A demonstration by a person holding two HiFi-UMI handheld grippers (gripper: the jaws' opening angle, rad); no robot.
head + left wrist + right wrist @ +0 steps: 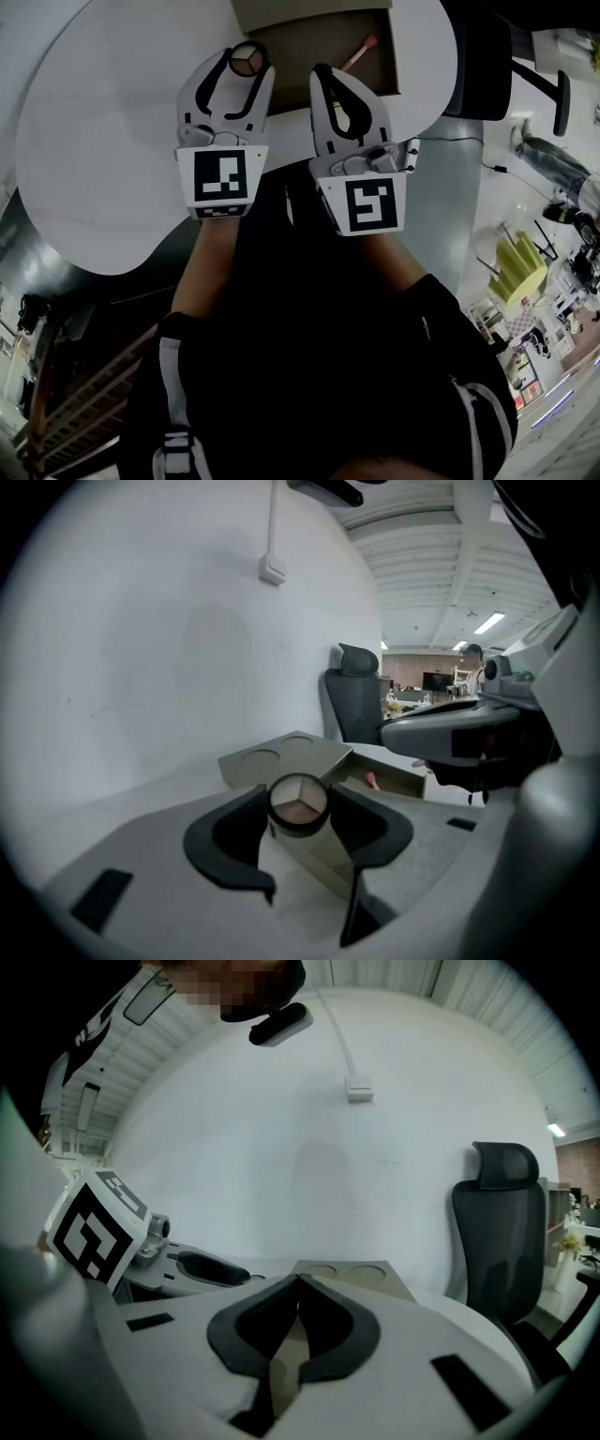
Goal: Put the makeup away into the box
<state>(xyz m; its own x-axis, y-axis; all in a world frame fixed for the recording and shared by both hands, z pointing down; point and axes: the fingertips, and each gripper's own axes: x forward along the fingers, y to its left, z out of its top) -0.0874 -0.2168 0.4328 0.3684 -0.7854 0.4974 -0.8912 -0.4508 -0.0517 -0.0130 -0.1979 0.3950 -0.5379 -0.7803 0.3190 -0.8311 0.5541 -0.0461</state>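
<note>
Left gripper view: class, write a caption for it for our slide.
Left gripper grips a round makeup compact near the open box.

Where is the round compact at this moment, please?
The round compact is clamped in the left claw, top centre-left of the head view, by the left edge of the open box on the white table.

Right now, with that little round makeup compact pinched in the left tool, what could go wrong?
The round compact sits only at the tips of the left tool, so it might slip and roll across the table. The shut right tool hangs close beside it near the box; the two could bump. Released carelessly, it might land on the pink-tipped stick inside.
</note>
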